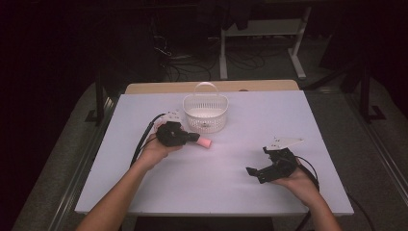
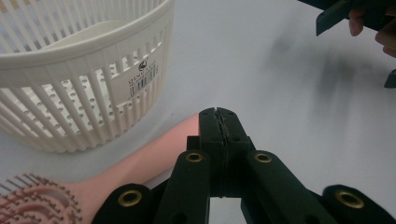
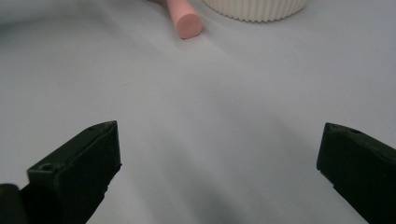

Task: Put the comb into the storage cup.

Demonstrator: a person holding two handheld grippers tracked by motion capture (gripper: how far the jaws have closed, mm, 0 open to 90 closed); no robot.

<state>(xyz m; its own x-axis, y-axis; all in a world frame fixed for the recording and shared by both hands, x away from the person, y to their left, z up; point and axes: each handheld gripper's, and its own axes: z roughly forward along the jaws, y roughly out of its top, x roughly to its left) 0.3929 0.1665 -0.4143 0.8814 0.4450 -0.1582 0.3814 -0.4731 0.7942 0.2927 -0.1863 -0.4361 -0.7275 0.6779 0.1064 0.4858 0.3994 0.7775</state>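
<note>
Resting over pink hairbrush (image 2: 140, 163) handle: left gripper (image 2: 218, 114) jaws pressed together | right gripper (image 3: 219, 154) jaws spread wide, empty

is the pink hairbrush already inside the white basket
No, the pink hairbrush lies on the table beside the white basket, outside its wall.

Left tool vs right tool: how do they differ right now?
The left tool has its jaws closed together, seemingly over the pink hairbrush handle; the right tool stands wide open with nothing between its jaws. The left tool sits right beside the white basket; the right tool is well away from it, over bare table. Both are black and hand-held.
</note>
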